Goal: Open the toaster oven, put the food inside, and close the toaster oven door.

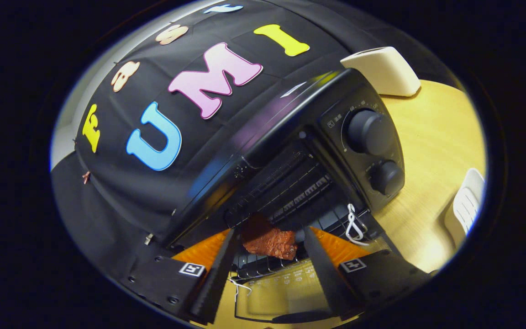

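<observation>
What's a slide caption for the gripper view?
Open tool facing the open toaster oven, reddish-brown food between its fingers on the wire rack.

Gripper (270, 240) tilted, fingers (219, 269) spread apart

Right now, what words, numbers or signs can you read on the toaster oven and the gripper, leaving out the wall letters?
Toaster oven panel, around the upper knob: white digits, too blurred to read.
Open door glass: white print, too small to read.
Gripper, fingers open either side of the food: square coded markers, no words.
</observation>
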Available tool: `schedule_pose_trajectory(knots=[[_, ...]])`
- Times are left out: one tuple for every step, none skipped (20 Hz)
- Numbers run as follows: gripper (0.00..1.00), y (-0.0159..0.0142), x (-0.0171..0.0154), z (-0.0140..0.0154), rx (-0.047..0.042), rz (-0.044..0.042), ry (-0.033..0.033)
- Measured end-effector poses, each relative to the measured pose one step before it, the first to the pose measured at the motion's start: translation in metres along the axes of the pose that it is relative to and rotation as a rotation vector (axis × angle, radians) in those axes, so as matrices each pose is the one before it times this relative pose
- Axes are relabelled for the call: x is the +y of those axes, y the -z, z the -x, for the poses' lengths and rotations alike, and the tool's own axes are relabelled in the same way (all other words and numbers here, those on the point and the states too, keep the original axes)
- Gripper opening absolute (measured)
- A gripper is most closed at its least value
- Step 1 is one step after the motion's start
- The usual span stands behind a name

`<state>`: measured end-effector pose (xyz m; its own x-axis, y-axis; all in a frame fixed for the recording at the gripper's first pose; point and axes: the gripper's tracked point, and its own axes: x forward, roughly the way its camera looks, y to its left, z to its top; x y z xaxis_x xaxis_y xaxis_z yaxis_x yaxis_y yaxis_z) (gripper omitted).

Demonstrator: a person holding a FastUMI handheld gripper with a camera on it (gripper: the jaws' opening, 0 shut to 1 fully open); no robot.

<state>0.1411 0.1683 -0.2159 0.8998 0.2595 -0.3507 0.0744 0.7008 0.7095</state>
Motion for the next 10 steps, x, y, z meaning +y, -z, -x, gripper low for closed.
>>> schedule_pose_trajectory(knots=[[0.96, 0.00124, -0.00062, 0.00579, 0.00367, 0.02645, 0.0072], [0.97, 0.00064, 0.00063, 0.00625, 0.00592, 0.02093, 0.00439], [0.98, 0.00101, 0.00131, 0.00725, 0.00415, 0.01668, 0.00286], [0.98, 0.00046, 0.00191, 0.00609, 0.00665, 0.01683, 0.00278], [0.98, 0.00109, 0.00144, 0.00852, 0.00965, 0.01723, 0.00444], [0.98, 0.00066, 0.00073, 0.00732, 0.00793, 0.01364, 0.00646], [0.98, -0.00018, -0.00036, 0.00699, 0.00544, 0.0138, 0.01013], [0.98, -0.00109, -0.00015, 0.00628, 0.00243, 0.01818, 0.01134], [0.98, -0.00004, 0.00029, 0.00766, 0.00253, 0.02566, 0.01176], [0.98, 0.00026, -0.00116, 0.00705, 0.00344, 0.03609, 0.01464]])
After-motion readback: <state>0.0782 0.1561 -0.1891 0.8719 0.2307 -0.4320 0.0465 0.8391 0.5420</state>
